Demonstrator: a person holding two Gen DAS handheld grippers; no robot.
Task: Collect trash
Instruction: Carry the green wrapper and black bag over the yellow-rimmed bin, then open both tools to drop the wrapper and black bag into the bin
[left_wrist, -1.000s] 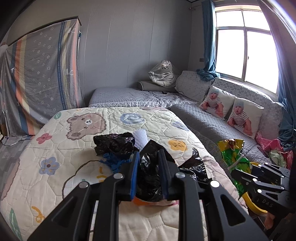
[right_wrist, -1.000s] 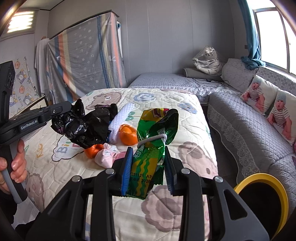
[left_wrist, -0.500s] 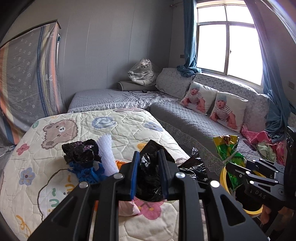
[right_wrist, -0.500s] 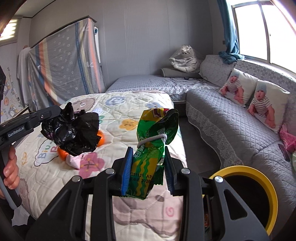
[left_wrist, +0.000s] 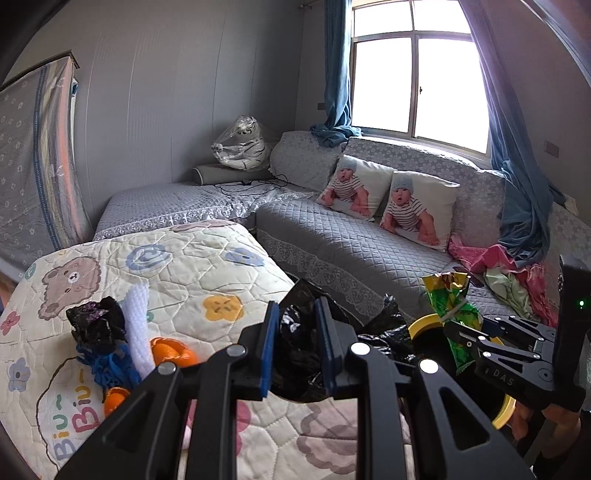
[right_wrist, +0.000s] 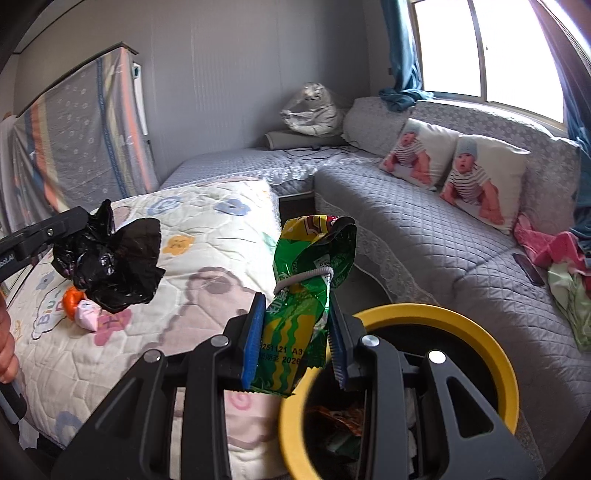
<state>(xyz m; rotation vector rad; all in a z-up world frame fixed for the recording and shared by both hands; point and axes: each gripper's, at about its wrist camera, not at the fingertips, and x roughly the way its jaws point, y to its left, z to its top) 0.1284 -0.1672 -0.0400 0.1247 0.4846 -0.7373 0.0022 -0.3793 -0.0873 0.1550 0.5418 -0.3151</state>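
Yellow-rimmed bin (right_wrist: 436, 314): lower part cut off by frame bottom, contents half hidden behind right gripper (right_wrist: 295, 347). Print on green wrapper (right_wrist: 306, 295) mostly unreadable. Black bag's (left_wrist: 295, 354) lower end hidden behind left gripper (left_wrist: 295, 347).

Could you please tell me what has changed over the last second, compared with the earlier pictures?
Both grippers swung right, off the quilt toward the yellow-rimmed bin. The right gripper, with its green snack wrapper, now hangs at the bin's rim; the left gripper followed with its black plastic bag. Both grips stayed shut, and the remaining trash on the quilt is unmoved.
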